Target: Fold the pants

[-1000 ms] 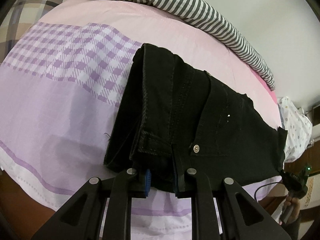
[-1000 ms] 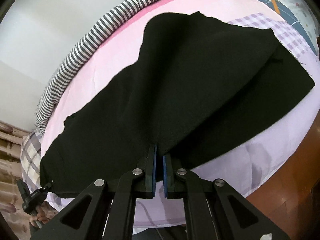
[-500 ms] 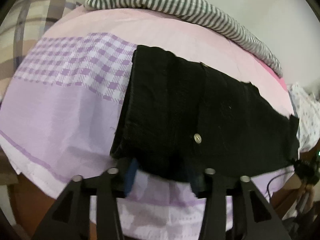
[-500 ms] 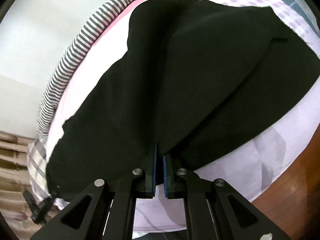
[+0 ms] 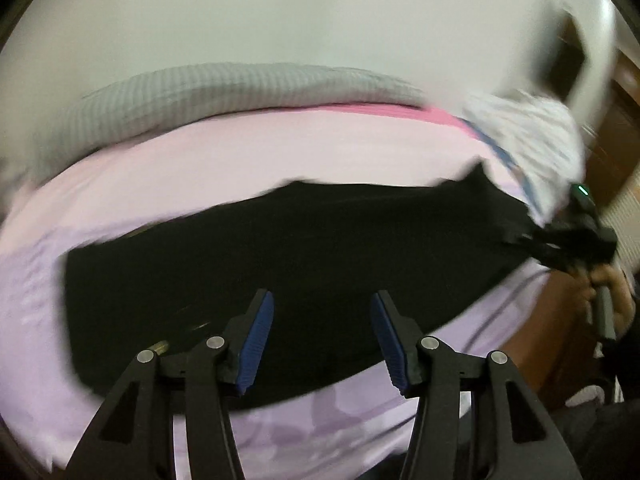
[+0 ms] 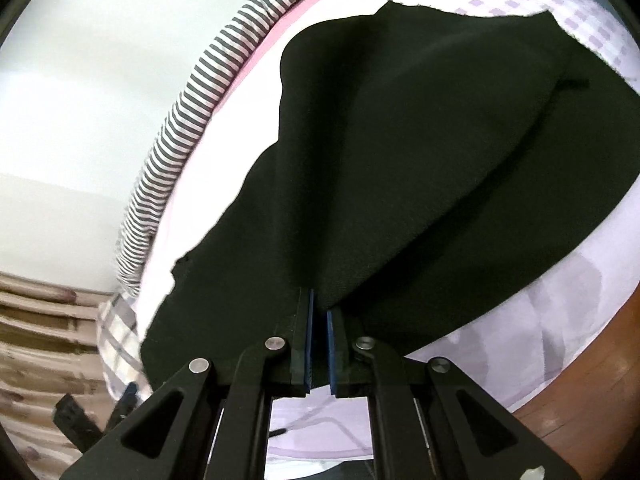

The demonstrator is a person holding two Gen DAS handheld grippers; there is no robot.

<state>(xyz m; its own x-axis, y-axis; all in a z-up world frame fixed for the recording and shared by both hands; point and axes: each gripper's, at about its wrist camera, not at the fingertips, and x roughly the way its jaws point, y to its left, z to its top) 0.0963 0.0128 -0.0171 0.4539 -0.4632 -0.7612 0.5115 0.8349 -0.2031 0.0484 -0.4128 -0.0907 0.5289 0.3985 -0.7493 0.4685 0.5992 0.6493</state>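
The black pants [image 5: 304, 248] lie across a pink and lilac bed sheet [image 5: 280, 152]. In the left wrist view, which is motion-blurred, my left gripper [image 5: 322, 316] is open and empty just above the near edge of the pants. In the right wrist view my right gripper [image 6: 319, 304] is shut on a lifted fold of the pants [image 6: 420, 168], which rises in a tented ridge from the bed. The right gripper also shows at the far right of the left wrist view [image 5: 576, 236], holding the pants' end.
A grey striped pillow [image 6: 200, 92] runs along the bed's far side by the white wall. A white patterned cloth [image 5: 528, 140] lies at the bed's right end. Brown floor [image 6: 592, 384] shows beyond the bed edge. A plaid cloth [image 6: 116, 328] lies at the left.
My left gripper has let go of the waistband, opened and swung right along the pants. My right gripper still holds its fold and has lifted it a little higher.
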